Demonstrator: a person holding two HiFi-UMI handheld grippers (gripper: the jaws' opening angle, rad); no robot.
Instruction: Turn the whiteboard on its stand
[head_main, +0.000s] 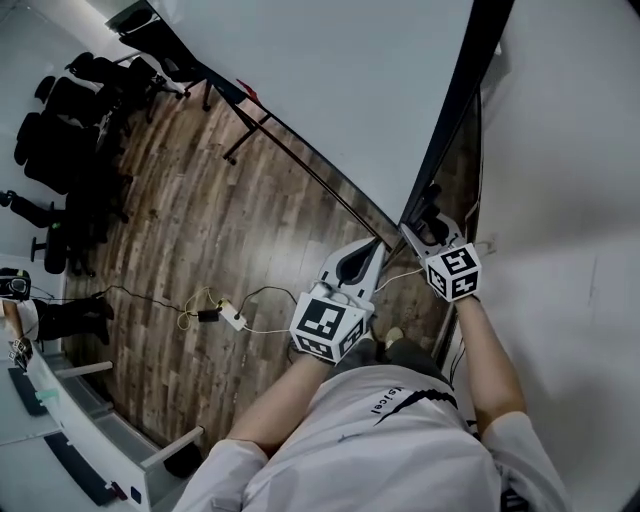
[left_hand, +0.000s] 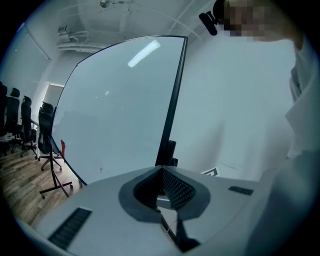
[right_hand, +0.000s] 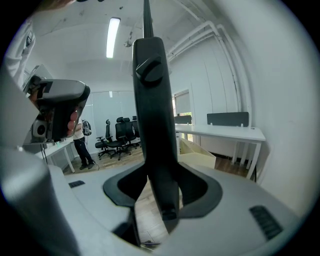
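Observation:
The whiteboard (head_main: 340, 80) is a big white panel in a black frame, standing close to the wall. Its black side frame (head_main: 455, 110) runs down to my right gripper (head_main: 428, 232). In the right gripper view this black bar (right_hand: 155, 125), with a knob on it, stands between the jaws, and the pads close against both its sides. My left gripper (head_main: 372, 252) is shut, its tips just under the board's lower corner. In the left gripper view the board (left_hand: 115, 110) and its frame edge (left_hand: 172, 100) rise right beyond the closed tips (left_hand: 161, 170).
The white wall (head_main: 570, 150) is close on the right. The stand's foot (head_main: 245, 135) reaches over the wooden floor. A power strip with cables (head_main: 232, 318) lies on the floor at left. Black office chairs (head_main: 70, 110) stand far left, a white desk (head_main: 90, 440) at lower left.

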